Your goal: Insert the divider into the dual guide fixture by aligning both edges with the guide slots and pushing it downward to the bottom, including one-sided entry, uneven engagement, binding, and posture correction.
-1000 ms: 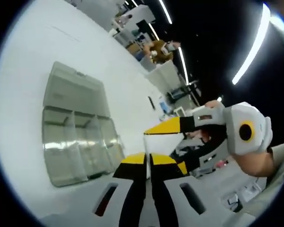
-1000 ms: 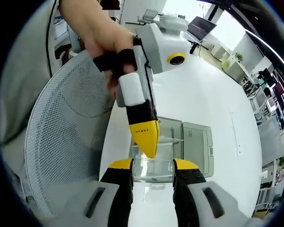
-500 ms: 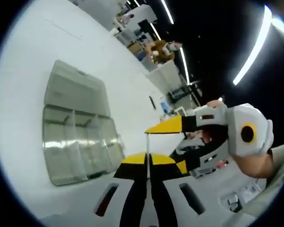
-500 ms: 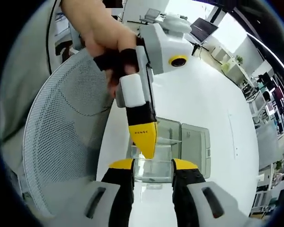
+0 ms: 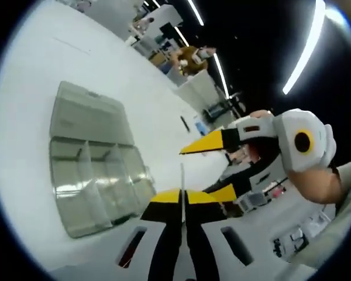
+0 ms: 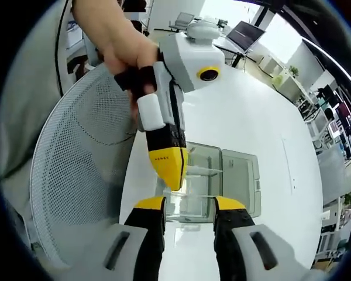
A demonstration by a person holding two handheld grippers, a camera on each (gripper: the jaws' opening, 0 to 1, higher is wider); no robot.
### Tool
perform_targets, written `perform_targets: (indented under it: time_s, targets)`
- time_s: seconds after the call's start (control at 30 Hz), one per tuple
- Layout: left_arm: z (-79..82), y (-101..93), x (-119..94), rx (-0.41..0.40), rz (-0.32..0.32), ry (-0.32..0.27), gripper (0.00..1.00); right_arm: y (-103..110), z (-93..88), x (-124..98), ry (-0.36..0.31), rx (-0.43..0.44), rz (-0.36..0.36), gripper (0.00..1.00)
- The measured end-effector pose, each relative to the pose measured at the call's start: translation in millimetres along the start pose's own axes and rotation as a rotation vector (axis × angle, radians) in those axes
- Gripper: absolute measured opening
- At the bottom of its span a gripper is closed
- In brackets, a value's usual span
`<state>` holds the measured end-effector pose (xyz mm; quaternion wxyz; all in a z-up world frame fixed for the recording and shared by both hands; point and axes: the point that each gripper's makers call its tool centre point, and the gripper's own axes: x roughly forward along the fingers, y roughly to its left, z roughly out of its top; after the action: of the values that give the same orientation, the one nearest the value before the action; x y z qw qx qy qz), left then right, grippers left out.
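A clear compartment box with slotted walls lies open on the white table. My left gripper is shut on the thin clear divider, which I see edge-on rising from its yellow tips. The right gripper reaches in from the right, its two yellow fingers spread on either side of the divider's edge. In the right gripper view the divider hangs as a clear plate below the left gripper and between my right gripper's open jaws. It is above the box; I cannot tell whether the jaws touch it.
A person's hand holds the left gripper. A white mesh chair back stands at the table's left edge. Desks and a laptop stand beyond the far edge.
In the right gripper view the left gripper has shifted slightly left and up with the divider. Both grippers keep their state.
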<state>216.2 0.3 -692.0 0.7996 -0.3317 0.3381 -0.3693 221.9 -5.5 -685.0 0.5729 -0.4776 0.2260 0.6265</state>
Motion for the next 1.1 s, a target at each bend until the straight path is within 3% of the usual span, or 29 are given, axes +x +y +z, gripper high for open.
perform_targets:
  time_s: [0.6, 1.1]
  targets:
    - [-2.2, -9.2, -2, 0.297, -0.056, 0.014, 0.0, -1, -1.6, -3, -0.006, 0.02, 0.065, 0.13]
    - [-1.7, -9.7, -6, 0.435, -0.069, 0.025, 0.0, 6, 9.8, -4, -0.035, 0.048, 0.154, 0.04]
